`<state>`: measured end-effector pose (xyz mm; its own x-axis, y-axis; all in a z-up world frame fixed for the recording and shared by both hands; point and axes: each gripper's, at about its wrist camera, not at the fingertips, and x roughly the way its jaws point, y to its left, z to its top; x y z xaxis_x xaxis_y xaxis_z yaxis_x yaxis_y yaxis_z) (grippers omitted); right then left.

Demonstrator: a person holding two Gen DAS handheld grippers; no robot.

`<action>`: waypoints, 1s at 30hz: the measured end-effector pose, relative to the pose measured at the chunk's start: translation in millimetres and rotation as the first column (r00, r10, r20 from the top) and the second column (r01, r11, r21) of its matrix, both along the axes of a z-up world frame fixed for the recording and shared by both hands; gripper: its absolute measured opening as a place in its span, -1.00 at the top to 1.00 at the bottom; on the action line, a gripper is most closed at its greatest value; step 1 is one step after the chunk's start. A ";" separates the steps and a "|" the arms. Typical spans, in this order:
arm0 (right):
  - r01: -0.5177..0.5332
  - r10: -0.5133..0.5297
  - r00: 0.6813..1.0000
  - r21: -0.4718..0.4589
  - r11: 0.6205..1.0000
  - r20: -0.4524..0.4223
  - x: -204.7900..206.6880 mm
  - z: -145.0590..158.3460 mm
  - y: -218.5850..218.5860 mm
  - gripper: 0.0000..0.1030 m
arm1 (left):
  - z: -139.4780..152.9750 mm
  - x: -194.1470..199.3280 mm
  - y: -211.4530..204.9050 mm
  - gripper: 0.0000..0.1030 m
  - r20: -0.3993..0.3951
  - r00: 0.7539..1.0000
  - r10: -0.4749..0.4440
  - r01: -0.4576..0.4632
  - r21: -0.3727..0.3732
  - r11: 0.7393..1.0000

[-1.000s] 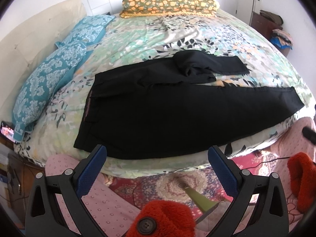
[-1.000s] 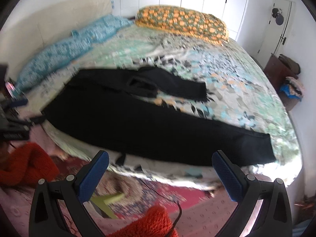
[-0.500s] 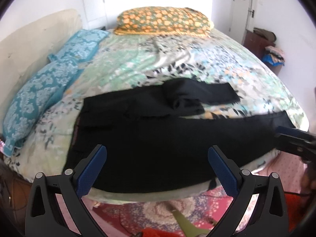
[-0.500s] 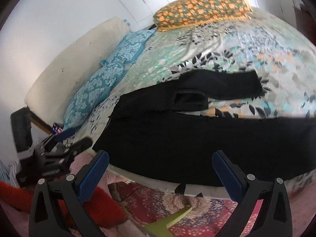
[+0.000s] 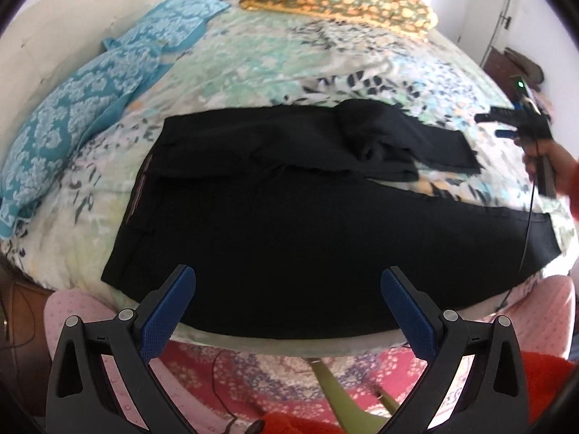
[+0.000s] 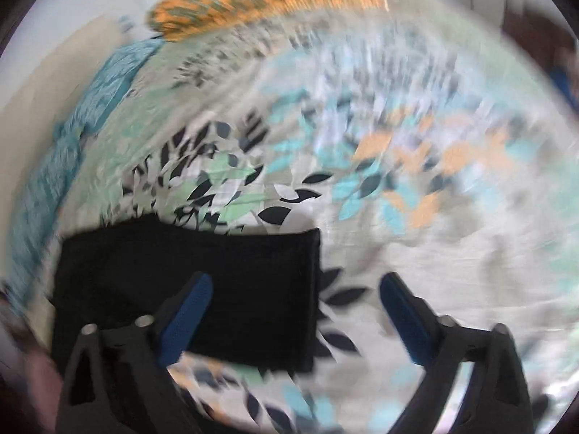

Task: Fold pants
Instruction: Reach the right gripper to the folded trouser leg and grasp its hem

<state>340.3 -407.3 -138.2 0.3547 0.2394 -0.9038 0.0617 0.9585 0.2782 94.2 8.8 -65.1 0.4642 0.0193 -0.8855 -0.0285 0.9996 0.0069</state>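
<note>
Black pants (image 5: pixel 289 209) lie across the near half of the bed, waistband to the left, one leg stretched right, the other leg crumpled behind it. My left gripper (image 5: pixel 287 307) hangs open above the pants' near edge with nothing between its blue pads. My right gripper (image 6: pixel 295 320) is over the cuff of the far leg (image 6: pixel 224 289); its jaws are closing, the cuff's hem sits in the gap, and the pads stand apart from the cloth. In the left wrist view the right gripper (image 5: pixel 506 121) appears at the far right, held by a hand.
The bed carries a leaf-print sheet (image 5: pixel 275 61), two blue pillows (image 5: pixel 83 108) on the left and an orange-patterned pillow (image 5: pixel 340 0) at the back. A patterned rug (image 5: pixel 253 372) and a red sleeve (image 5: pixel 546 390) lie below the bed's edge. Dark furniture (image 5: pixel 506 65) stands at the far right.
My right gripper swept right and down to the far leg's cuff, and its view blurred. The left gripper dipped toward the pants' near edge. The pants have not moved.
</note>
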 end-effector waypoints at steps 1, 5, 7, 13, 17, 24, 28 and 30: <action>0.008 -0.007 1.000 0.039 0.999 -0.019 11.9 -8.3 -1.9 -0.56 | -1.6 2.3 1.4 -0.99 -0.006 1.000 0.007 -0.007 0.006 1.000; -0.054 0.059 0.994 0.059 0.997 -0.093 45.4 -38.0 11.7 -0.44 | -11.9 14.9 5.3 -0.99 -0.040 0.998 0.040 -0.039 0.025 0.999; -0.109 0.110 0.982 0.015 0.994 -0.157 56.8 -55.6 17.5 -0.14 | -16.7 20.5 5.3 -0.99 -0.057 0.997 0.043 -0.041 0.031 0.999; -0.200 0.186 0.979 -0.256 0.946 -0.080 63.9 -20.7 11.3 0.67 | -29.1 30.2 -11.4 -0.99 -0.097 0.995 0.002 0.004 0.055 0.998; -0.060 0.126 0.988 -0.519 0.853 0.091 87.3 38.0 -36.5 0.70 | -32.5 34.3 -25.3 -0.99 -0.115 0.993 -0.026 0.035 0.075 0.997; 0.256 -0.193 0.965 -0.500 0.827 0.176 109.6 43.0 -161.2 -0.22 | -29.5 33.6 -55.9 -0.99 -0.114 0.989 -0.098 0.113 0.129 0.985; 0.343 -0.305 0.939 -0.342 0.875 0.159 76.4 21.3 -198.1 -0.24 | -31.0 35.6 -63.7 -0.99 -0.108 0.986 -0.124 0.140 0.153 0.978; 0.394 -0.384 0.919 -0.279 0.875 0.093 55.7 -0.7 -217.3 -0.24 | -36.4 38.5 -66.8 -0.99 -0.128 0.984 -0.128 0.146 0.145 0.979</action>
